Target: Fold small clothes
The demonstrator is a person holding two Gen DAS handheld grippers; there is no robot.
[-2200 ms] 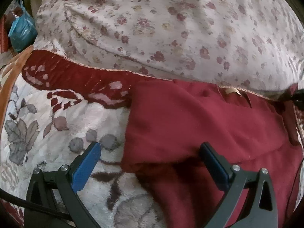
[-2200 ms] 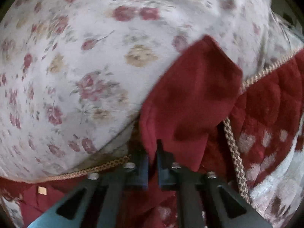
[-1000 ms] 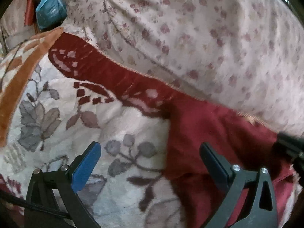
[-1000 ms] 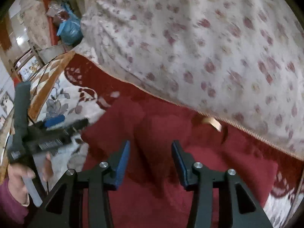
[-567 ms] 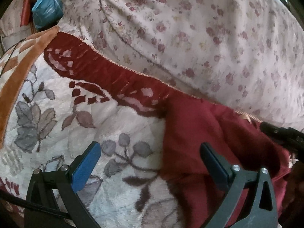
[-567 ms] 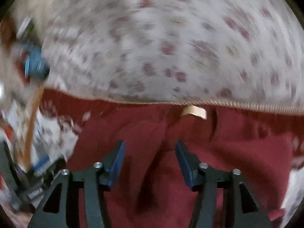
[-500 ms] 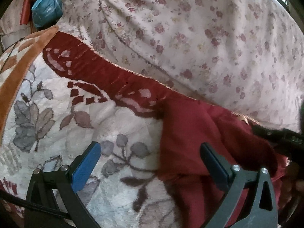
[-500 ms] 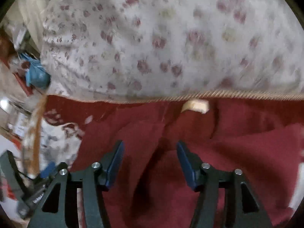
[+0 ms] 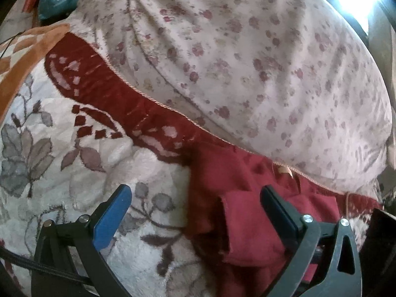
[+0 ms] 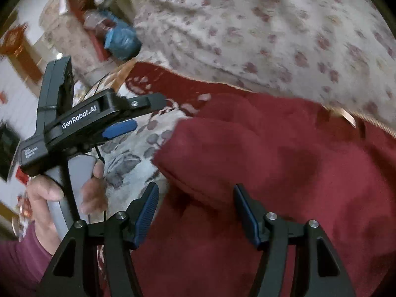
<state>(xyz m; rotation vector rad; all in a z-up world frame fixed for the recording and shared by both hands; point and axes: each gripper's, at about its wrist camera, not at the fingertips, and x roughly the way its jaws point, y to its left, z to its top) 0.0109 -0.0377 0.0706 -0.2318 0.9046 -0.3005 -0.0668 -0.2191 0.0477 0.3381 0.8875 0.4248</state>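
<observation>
A dark red garment [image 9: 250, 198] lies folded on a plush cream blanket [image 9: 74, 153] with grey leaf and dark red patterns, pushed up against a big cushion in pale floral fabric [image 9: 247, 61]. A cord trim [image 9: 153, 100] runs along the blanket's dark red border where it meets the cushion. In the left wrist view the garment shows a folded flap with a doubled edge low in the middle, and a small tan label [image 9: 287, 170] sits at its far edge next to the trim. The left gripper [image 9: 195, 212] has its 2 blue-padded fingers wide apart above the blanket and the garment's left edge, with nothing clamped. In the right wrist view the right gripper [image 10: 195, 210] hangs over the garment's near fold; its jaws are opening, the red cloth lies under and between them, and the pads are clear of it. The same view shows the left gripper [image 10: 118, 128] from the side, held by a hand [image 10: 61, 193] on a grey handle, with a maroon sleeve [image 10: 17, 259] at the wrist. A blue plastic bag [image 10: 121, 39] sits in the far background beside the cushion, blurred.
</observation>
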